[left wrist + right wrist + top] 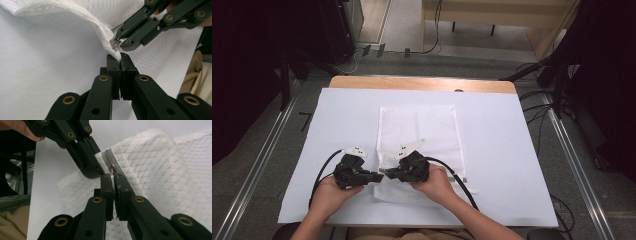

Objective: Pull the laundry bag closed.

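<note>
White paper covers the wooden table (422, 83) from edge to edge, dark curtains either side, cables trailing on the grey floor beyond. On the paper (337, 120) lies a white mesh bag (422, 130), a laundry-bag sort of thing, long axis running away from me, its near end right under my hands.

Both tools are in at that near end now. My left gripper (377, 176) has its jaws clamped together on the corner of the bag; in the left gripper view you can see the mesh edge (110, 40) lifted and pinched right at the tips. My right gripper (384, 173) sits tip to tip with it, jaws closed on the little metal zip pull (112, 169), with the white tab running down between the pads. So that is both pairs shut, each on its own piece, nearly touching one another.

What matters here is the line of the zip (108, 157). In the right gripper view its teeth run up and away from the pull along the bag's edge, off toward the left gripper's side. In the high view that reads as across the near end of the bag. My guess is the pull has to travel along that seam while the left holds the corner taut as an anchor. The right hand is the one on the slider, so the right does the travelling. Whether the zip is being opened or closed, I cannot tell from here.
</note>
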Demonstrator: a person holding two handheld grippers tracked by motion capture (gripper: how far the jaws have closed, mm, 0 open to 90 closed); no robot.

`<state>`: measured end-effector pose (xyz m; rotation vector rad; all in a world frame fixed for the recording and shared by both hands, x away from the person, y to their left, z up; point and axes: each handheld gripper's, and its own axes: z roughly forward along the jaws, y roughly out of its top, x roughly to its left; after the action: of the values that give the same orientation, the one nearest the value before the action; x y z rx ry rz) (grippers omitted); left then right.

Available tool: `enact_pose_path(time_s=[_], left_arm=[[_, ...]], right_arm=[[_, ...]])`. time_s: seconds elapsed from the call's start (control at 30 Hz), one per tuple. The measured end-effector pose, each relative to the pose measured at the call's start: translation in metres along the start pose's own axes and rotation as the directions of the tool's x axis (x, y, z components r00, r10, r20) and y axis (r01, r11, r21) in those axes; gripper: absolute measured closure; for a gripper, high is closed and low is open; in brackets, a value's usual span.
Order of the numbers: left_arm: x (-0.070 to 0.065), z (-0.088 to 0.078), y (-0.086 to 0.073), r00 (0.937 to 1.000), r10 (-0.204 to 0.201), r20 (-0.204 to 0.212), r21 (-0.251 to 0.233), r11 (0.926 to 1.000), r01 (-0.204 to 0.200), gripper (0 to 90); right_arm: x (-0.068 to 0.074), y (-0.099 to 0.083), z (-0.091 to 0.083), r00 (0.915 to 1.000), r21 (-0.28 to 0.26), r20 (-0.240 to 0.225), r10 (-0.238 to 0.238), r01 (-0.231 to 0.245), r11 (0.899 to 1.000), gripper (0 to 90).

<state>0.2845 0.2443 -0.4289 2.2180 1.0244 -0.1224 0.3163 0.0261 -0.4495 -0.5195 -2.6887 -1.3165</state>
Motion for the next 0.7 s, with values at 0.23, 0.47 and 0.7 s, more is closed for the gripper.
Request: enact_pose_path(time_s=[0.23, 0.47, 0.7], left_arm=[[0.001, -0.006, -0.002, 1.0, -0.004, -0.006, -0.009, 1.0, 0.004, 90.0], [0.007, -0.013, -0.004, 0.9998, -0.015, 0.009, -0.025, 0.9996, 0.015, 90.0], [0.005, -0.01, -0.003, 1.0, 0.007, 0.003, -0.016, 0.9998, -0.007, 90.0]], right_arm=[[-0.001, -0.003, -0.002, 0.9993, 0.001, -0.015, -0.033, 0.033, 0.999, 88.0], [-0.006, -0.011, -0.01, 0.9995, 0.031, 0.008, -0.029, 0.029, 0.999, 88.0], [-0.008, -0.013, -0.012, 0.9991, 0.036, 0.007, -0.042, 0.042, 0.998, 87.9]])
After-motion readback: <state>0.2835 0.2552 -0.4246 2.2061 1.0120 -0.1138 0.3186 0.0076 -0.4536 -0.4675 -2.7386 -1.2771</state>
